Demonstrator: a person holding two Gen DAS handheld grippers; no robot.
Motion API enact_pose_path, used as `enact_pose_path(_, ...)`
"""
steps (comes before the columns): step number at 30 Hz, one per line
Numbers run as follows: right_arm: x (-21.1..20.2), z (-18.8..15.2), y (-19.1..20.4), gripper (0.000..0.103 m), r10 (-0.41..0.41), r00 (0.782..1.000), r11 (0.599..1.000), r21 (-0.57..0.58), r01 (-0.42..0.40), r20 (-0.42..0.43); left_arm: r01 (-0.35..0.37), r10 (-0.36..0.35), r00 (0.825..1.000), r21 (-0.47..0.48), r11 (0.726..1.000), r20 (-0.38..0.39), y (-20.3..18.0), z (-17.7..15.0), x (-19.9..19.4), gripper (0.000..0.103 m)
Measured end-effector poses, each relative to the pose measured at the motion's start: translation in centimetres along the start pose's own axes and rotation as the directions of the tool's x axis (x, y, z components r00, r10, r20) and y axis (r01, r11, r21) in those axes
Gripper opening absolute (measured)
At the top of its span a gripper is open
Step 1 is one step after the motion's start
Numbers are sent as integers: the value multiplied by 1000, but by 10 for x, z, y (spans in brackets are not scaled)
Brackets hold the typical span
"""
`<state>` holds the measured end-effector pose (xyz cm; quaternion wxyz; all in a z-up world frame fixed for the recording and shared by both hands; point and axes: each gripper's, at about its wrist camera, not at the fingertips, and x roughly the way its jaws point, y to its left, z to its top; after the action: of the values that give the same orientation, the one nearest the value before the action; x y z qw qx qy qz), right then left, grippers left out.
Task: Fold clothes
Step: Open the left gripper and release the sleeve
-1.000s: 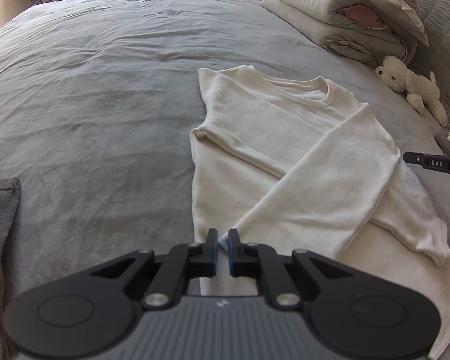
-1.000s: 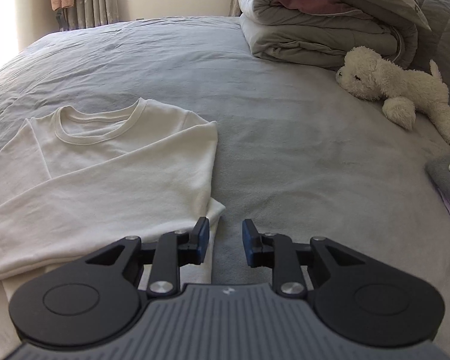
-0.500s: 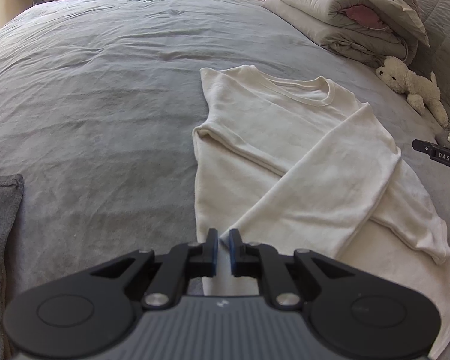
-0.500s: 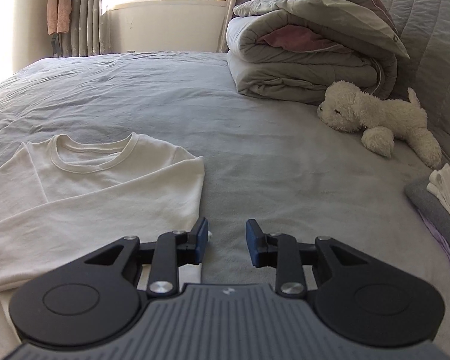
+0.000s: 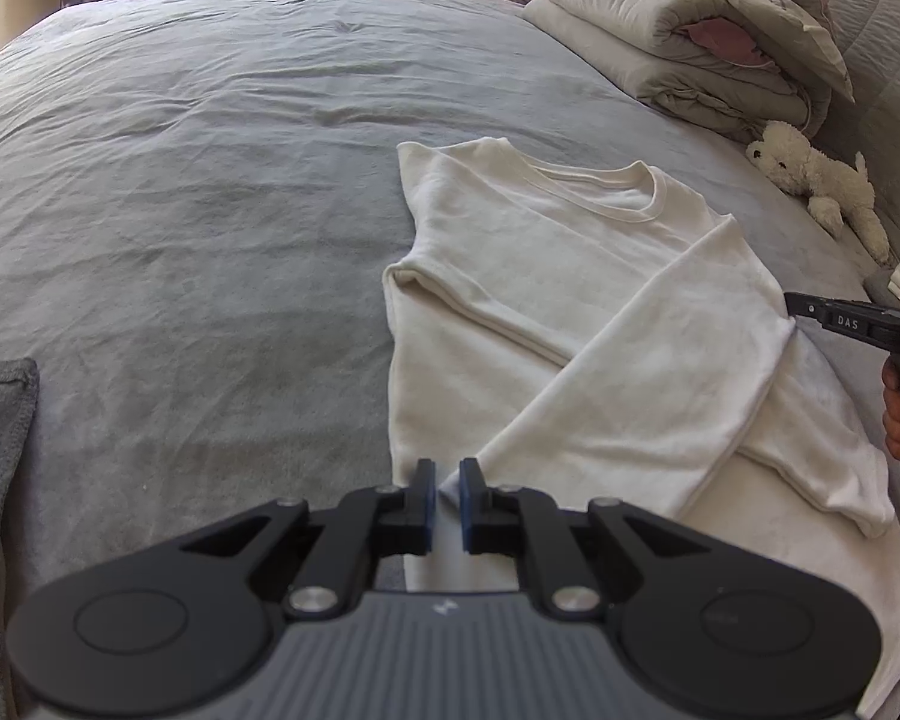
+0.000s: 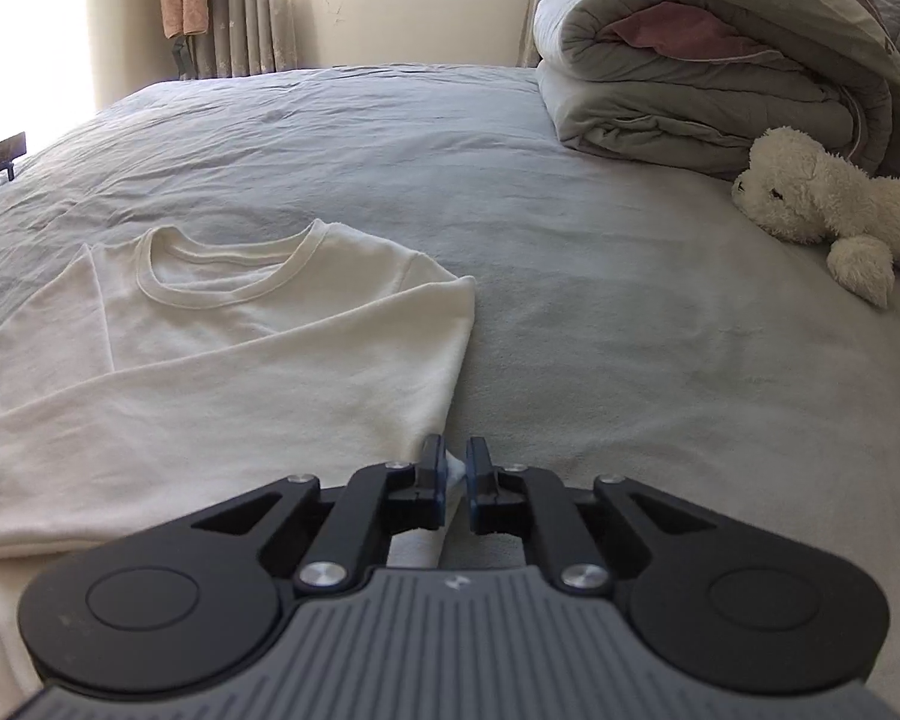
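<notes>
So the left gripper [image 5: 447,489] is pinched shut on the near left edge of the cream sweatshirt [image 5: 570,300], same as a second ago. The sweatshirt lies flat on the grey bed [image 5: 180,180], toward its right side, both sleeves crossed over the chest. The change is on the right: the right gripper [image 6: 455,471] has just been closing and now has white fabric between its pads. With both near corners held, I'd guess the bottom-up fold is next. No containers anywhere here.
</notes>
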<state>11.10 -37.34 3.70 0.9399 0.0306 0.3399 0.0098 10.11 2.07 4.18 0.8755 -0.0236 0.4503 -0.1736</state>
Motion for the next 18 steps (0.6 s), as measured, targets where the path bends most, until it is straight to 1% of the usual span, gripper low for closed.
enact_pose_path(2, -9, 7, -9, 8, 39, 999, 990, 134, -40, 11, 5, -5, 1000, -19, 1000, 25, 4, 3, -6, 7)
enact_pose_path(3, -9, 9, -14, 8, 47, 999, 979, 198, -44, -9, 10, -9, 999, -32, 999, 39, 6, 5, -9, 7)
enact_pose_path(4, -7, 9, -19, 8, 49, 998, 970, 242, -39, -37, 17, -14, 999, -45, 999, 47, 9, 6, -11, 7)
enact_pose_path(6, 0, 4, -24, 7, 20, 994, 964, 266, 9, -103, 40, -37, 998, -70, 997, 42, 12, 6, -11, 7)
enact_pose_path(7, 3, 2, -25, 7, -1, 992, 964, 263, 35, -127, 57, -54, 998, -86, 995, 34, 14, 6, -10, 7)
enact_pose_path(8, 4, -1, -25, 8, -22, 990, 966, 251, 57, -139, 73, -71, 997, -102, 992, 26, 15, 7, -9, 12)
enact_pose_path(9, 3, -2, -26, 8, -34, 990, 967, 247, 68, -137, 90, -88, 996, -118, 989, 18, 17, 7, -7, 26)
enact_pose_path(10, -2, -1, -27, 12, -38, 992, 965, 252, 67, -119, 102, -101, 995, -130, 986, 17, 18, 7, -6, 32)
enact_pose_path(11, -6, 1, -27, 16, -41, 994, 965, 253, 66, -104, 104, -102, 995, -131, 986, 18, 18, 7, -5, 35)
enact_pose_path(12, -12, 3, -24, 16, -48, 995, 968, 241, 69, -92, 102, -100, 995, -129, 986, 20, 17, 7, -5, 35)
enact_pose_path(14, -23, 7, -11, 16, -67, 995, 980, 180, 78, -69, 98, -95, 995, -125, 987, 23, 16, 6, -3, 35)
enact_pose_path(15, -28, 8, -3, 16, -57, 997, 987, 146, 65, -58, 99, -97, 995, -122, 988, 21, 15, 6, -2, 35)
enact_pose_path(18, -41, 6, 21, 16, 12, 999, 999, 49, -10, -39, 94, -93, 996, -87, 992, 9, 9, 3, 4, 35)
